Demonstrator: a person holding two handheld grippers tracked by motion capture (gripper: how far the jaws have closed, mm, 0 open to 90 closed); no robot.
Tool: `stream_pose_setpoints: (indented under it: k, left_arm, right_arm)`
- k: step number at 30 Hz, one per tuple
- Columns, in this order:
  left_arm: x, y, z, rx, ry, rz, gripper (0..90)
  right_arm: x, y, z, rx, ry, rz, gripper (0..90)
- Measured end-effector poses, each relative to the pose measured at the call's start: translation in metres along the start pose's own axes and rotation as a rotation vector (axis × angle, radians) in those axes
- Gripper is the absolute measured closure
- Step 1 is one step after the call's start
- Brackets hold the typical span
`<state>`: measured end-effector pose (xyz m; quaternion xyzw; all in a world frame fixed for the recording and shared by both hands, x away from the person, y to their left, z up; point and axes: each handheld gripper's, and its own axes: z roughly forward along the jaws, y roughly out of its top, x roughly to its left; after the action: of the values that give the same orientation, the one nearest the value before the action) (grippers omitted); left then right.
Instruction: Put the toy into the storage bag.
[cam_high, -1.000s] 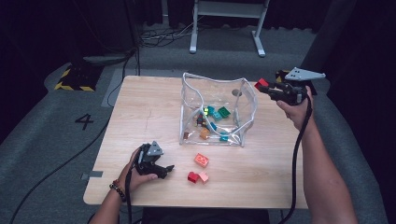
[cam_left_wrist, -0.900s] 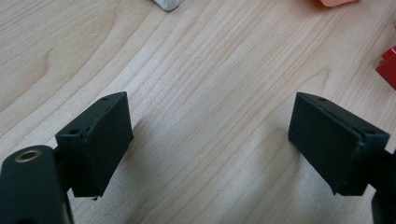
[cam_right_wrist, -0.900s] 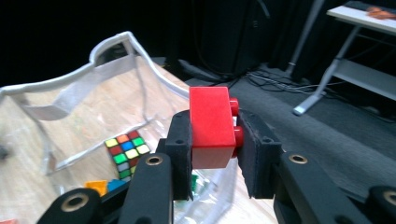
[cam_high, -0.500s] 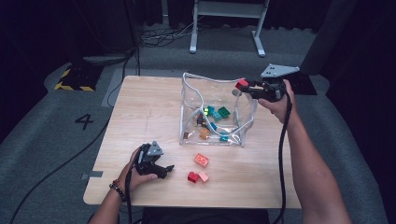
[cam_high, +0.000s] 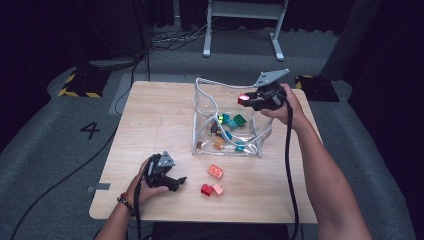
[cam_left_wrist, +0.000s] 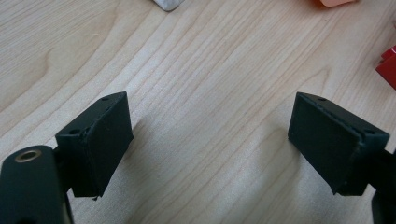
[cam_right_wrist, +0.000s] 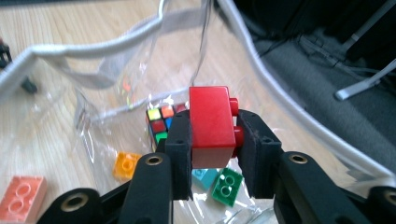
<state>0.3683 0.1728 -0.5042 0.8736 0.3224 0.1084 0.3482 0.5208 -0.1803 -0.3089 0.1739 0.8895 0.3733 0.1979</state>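
A clear plastic bag (cam_high: 227, 90) with a white zip rim stands open on the wooden table (cam_high: 150, 115); inside lie several bricks and a small colour cube (cam_right_wrist: 159, 121). My right gripper (cam_high: 248, 99) hangs over the bag's right rim, shut on a red brick (cam_right_wrist: 211, 126) whose studs face right in the right gripper view. My left gripper (cam_high: 177, 181) rests near the table's front left, open, nothing between its pads (cam_left_wrist: 95, 142). On the table in front of the bag lie an orange brick (cam_high: 216, 171), a red brick (cam_high: 206, 190) and a pink brick (cam_high: 218, 189).
A grey frame stand (cam_high: 240, 25) is on the floor beyond the table. Cables (cam_high: 60, 180) trail over the grey floor at left, near a painted number. Bare table wood spreads left of the bag.
My right gripper has carried the red brick leftward from beyond the bag's right side to above its rim. The left gripper has stayed in place.
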Motion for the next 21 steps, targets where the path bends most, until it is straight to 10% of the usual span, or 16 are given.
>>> stream_pose_setpoints:
  k: [21]
  left_arm:
    - [0.000,0.000,0.000,-0.001,0.000,-0.001,13.9]
  right_arm:
    - [-0.009,-0.004,0.036,0.333,0.031,-0.090,67.5]
